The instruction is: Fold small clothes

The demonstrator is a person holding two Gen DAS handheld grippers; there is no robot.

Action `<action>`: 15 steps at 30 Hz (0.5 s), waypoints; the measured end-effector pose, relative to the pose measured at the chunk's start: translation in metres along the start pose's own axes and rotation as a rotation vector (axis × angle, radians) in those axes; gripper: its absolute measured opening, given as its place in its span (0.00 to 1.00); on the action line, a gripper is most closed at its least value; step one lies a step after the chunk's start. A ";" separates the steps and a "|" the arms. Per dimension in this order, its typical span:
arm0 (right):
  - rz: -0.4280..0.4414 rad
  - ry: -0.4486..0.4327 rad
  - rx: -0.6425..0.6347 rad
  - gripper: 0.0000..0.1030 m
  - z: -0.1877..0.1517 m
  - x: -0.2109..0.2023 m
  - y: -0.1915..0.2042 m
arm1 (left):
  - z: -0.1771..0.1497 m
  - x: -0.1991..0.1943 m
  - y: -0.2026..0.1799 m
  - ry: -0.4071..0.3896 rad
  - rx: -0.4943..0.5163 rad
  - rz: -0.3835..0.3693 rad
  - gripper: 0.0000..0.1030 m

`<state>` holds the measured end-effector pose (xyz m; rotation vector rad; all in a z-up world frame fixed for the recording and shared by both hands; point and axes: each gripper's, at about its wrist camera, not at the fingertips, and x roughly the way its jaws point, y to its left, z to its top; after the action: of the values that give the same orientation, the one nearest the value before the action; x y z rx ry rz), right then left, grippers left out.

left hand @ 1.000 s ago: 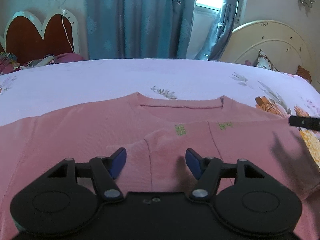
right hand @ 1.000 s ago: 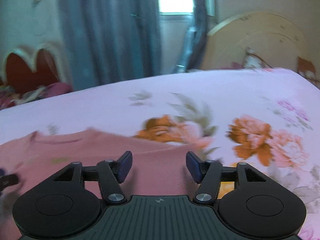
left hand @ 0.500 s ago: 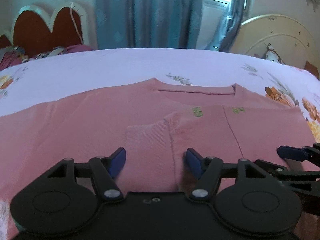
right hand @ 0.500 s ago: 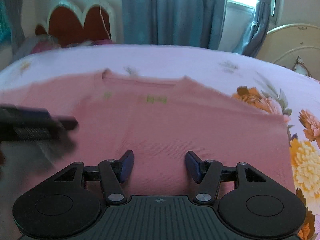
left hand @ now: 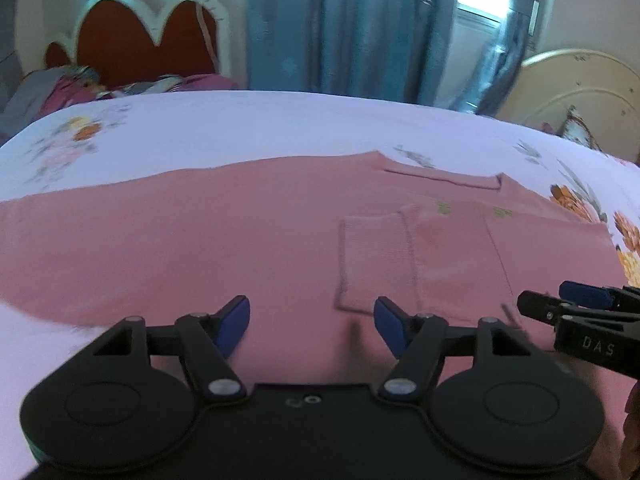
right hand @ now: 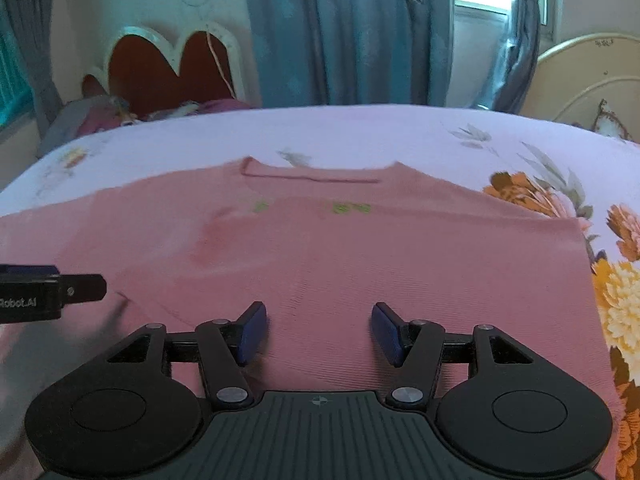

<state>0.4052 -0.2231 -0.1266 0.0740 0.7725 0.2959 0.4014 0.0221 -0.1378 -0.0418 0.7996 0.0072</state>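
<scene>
A pink long-sleeved top [left hand: 248, 232] lies flat on the bed, neck away from me. Its right sleeve is folded in over the body, the ribbed cuff [left hand: 374, 262] lying near the middle. The left sleeve stretches out flat to the left. My left gripper [left hand: 312, 326] is open and empty, low over the hem. My right gripper [right hand: 319, 332] is open and empty over the folded right part of the top [right hand: 360, 264]. The right gripper also shows at the right edge of the left wrist view [left hand: 576, 312], and the left gripper at the left edge of the right wrist view [right hand: 52, 296].
The bed has a pale lilac sheet with orange flowers [right hand: 360, 132]. A red and white headboard [left hand: 148, 40] with piled bedding stands at the far left. Blue curtains [left hand: 348, 28] and a window are behind. A cream headboard [left hand: 580, 88] stands at the far right.
Both grippers have swung left over the top. The left wrist view now takes in the outstretched left sleeve. The right gripper has come in from the bed's right side onto the top.
</scene>
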 end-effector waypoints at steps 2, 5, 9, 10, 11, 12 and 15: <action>0.026 -0.002 -0.007 0.57 0.003 -0.004 0.011 | 0.000 -0.011 0.009 0.000 -0.025 0.017 0.68; 0.060 -0.018 -0.023 0.57 0.009 -0.010 0.029 | -0.002 -0.024 0.023 -0.010 -0.047 0.047 0.72; 0.082 -0.030 -0.044 0.57 0.015 -0.017 0.054 | -0.003 -0.033 0.046 -0.018 -0.073 0.063 0.74; 0.085 -0.034 -0.049 0.57 0.017 -0.018 0.060 | -0.003 -0.032 0.053 -0.019 -0.080 0.064 0.74; 0.086 -0.040 -0.052 0.57 0.018 -0.019 0.065 | -0.003 -0.032 0.061 -0.019 -0.087 0.064 0.74; 0.085 -0.045 -0.055 0.57 0.019 -0.020 0.071 | -0.004 -0.032 0.068 -0.019 -0.094 0.066 0.74; 0.072 -0.045 -0.050 0.57 0.023 -0.017 0.089 | -0.006 -0.029 0.096 -0.009 -0.122 0.068 0.74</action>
<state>0.3886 -0.1423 -0.0836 0.0610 0.7185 0.3811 0.3751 0.1179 -0.1244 -0.1301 0.7906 0.1208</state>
